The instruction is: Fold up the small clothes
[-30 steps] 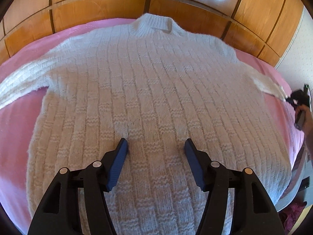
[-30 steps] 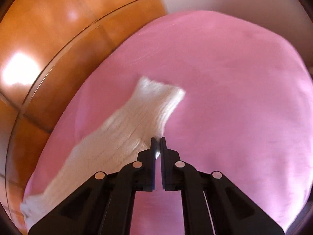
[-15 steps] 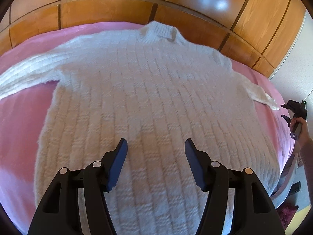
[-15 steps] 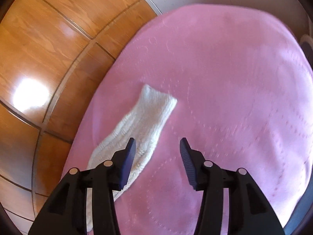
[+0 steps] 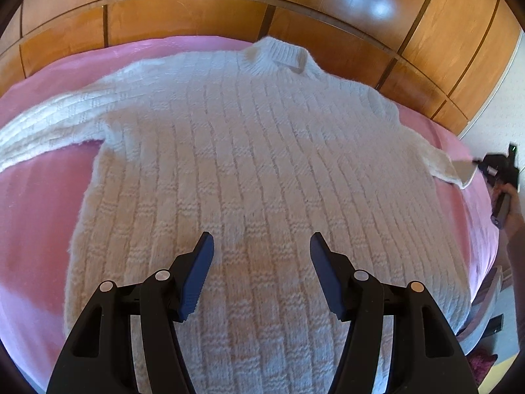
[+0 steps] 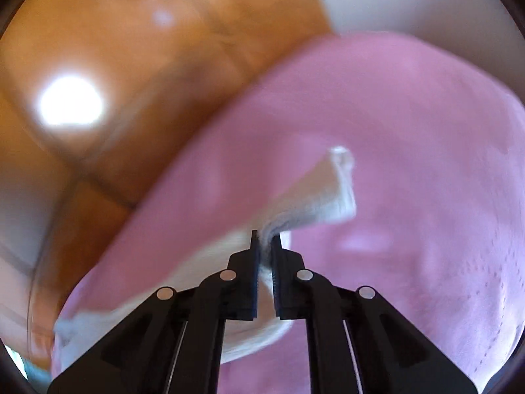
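a: what lies on the bed?
b: a white knitted sweater (image 5: 256, 164), spread flat and face up on the pink bedspread (image 5: 39, 203). its collar (image 5: 279, 55) points to the far side, toward the wooden panelled wall (image 5: 183, 13); its hem is at the near edge. one sleeve stretches out to the left, flat on the cover.

a: state of the left gripper (image 5: 262, 246)?
b: released. its blue-padded fingers (image 5: 200, 269) stand wide apart above the lower middle of the sweater, with knit showing between them; contact with the fabric cannot be told.

a: and the right gripper (image 6: 266, 239)?
b: clenched on the sweater's other sleeve. in the right wrist view the jaws are nearly together with white knit pinched between them near the cuff (image 6: 331, 193), which folds up and to the right beyond the tips. this view is blurred.

a: is that grip seen from the other camera?
b: yes. at the far right of the left wrist view, the right gripper (image 5: 482, 164) meets the sleeve end (image 5: 459, 170), and the person's hand (image 5: 512, 203) holds its handle beside the bed's right edge.
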A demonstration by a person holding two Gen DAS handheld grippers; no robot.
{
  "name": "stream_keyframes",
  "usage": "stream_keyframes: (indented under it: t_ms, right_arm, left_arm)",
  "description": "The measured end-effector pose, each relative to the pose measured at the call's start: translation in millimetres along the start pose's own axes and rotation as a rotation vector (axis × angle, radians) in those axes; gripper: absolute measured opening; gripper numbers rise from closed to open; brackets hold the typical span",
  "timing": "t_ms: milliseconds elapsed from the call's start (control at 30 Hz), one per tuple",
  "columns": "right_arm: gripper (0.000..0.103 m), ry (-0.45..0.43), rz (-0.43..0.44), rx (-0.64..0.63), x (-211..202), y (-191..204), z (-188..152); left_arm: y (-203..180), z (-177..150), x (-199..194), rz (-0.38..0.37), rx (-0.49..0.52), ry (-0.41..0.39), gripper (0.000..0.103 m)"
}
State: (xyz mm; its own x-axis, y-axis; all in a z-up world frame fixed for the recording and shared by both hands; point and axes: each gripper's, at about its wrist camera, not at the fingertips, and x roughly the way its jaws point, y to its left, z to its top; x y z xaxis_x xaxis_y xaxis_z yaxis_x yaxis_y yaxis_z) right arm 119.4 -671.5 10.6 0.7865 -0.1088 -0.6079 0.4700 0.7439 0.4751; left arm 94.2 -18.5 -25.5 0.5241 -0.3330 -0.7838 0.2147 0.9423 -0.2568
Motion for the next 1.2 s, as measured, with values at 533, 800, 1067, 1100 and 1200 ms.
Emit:
stream_keyframes:
  t_ms: [533,800,1067,1100,1200]
  right_arm:
    - [0.007,0.255,0.522,-0.504,-2,318,-187]
    - [0.062,0.261,0.58,-0.441,-31,308,-213]
    - [0.073,0.23,0.366,-0.38,-60,202,-192]
    - [0.074,0.232,0.336,-0.364,-63,187,-190]
    - [0.074,0.233,0.284,-0.316,-64,160,-185]
  left_arm:
    - [30,22,-17,-0.11,-0.131,-0.064,0.06]
    - [48,39,-4,-0.153,-0.185,-0.055,0.06]
    - [54,77,54,-0.182,-0.266,0.003,0.06]
    - [53,81,61,-0.186,-0.273,0.006,0.06]
    - [42,98,81,-0.192,-0.258,0.0,0.051]
